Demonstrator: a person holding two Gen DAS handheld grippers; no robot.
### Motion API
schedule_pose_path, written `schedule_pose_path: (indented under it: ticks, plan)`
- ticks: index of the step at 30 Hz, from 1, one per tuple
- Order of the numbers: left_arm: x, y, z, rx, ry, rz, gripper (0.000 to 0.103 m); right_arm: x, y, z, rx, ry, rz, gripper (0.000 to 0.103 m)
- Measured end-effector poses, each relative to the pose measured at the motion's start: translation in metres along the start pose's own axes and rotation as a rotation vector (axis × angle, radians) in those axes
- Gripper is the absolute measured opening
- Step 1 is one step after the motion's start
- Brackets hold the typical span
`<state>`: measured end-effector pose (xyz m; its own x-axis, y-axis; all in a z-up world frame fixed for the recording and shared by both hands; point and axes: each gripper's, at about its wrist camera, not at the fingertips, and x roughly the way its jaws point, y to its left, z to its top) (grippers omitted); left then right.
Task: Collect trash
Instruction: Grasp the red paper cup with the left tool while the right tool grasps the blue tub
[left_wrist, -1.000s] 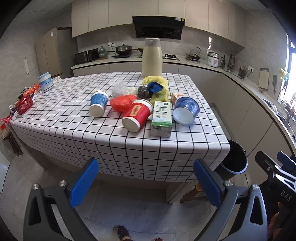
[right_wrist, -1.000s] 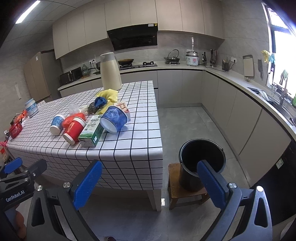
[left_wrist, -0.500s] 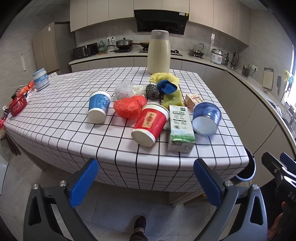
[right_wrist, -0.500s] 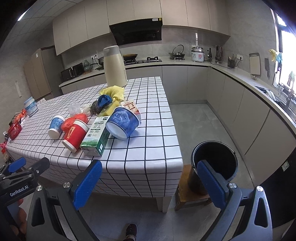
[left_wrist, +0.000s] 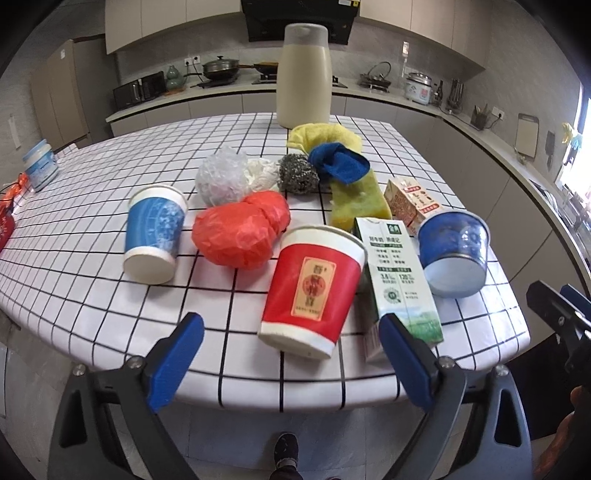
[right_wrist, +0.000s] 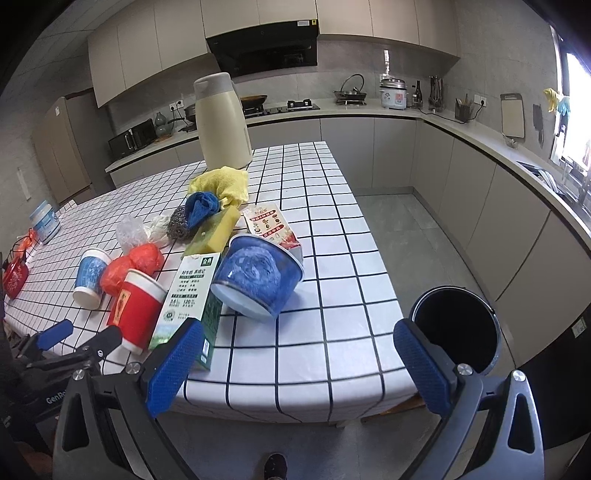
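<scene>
Both grippers' jaws wide (left just narrowing), empty.

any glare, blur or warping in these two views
Left wrist: strong fisheye bend on the table grid, black corners, slight blur on the red cup. Right wrist: the window is blown out white, counters curve, the bin interior is pure black.

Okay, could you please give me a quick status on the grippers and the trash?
Left gripper and right gripper open, empty. Red paper cup lies on its side nearest the left, untouched. Black bin beside the table, unobstructed.
</scene>
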<state>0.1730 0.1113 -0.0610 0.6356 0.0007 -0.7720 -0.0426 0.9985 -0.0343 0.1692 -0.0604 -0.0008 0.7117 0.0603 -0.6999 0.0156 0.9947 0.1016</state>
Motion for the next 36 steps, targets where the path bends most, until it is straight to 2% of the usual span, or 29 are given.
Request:
schedule_pose_path:
  ticks: [5,14,19,30,36]
  plan:
    - [0.017,0.001,0.007,0.026,0.029,-0.027,0.094,0.019,0.006,0.012,0.012,0.017,-0.006,0.103]
    - [0.041,0.009,0.012,0.046,0.092,-0.088,0.084,0.051,0.017,0.027,0.039,0.052,0.004,0.103]
    - [0.050,0.014,0.015,0.043,0.113,-0.136,0.065,0.068,0.024,0.033,0.050,0.079,0.011,0.103]
    - [0.056,0.019,0.021,0.044,0.101,-0.186,0.062,0.102,0.028,0.040,0.072,0.131,-0.012,0.103]
    - [0.056,0.019,0.023,0.044,0.101,-0.203,0.061,0.112,0.025,0.035,0.097,0.147,0.008,0.103]
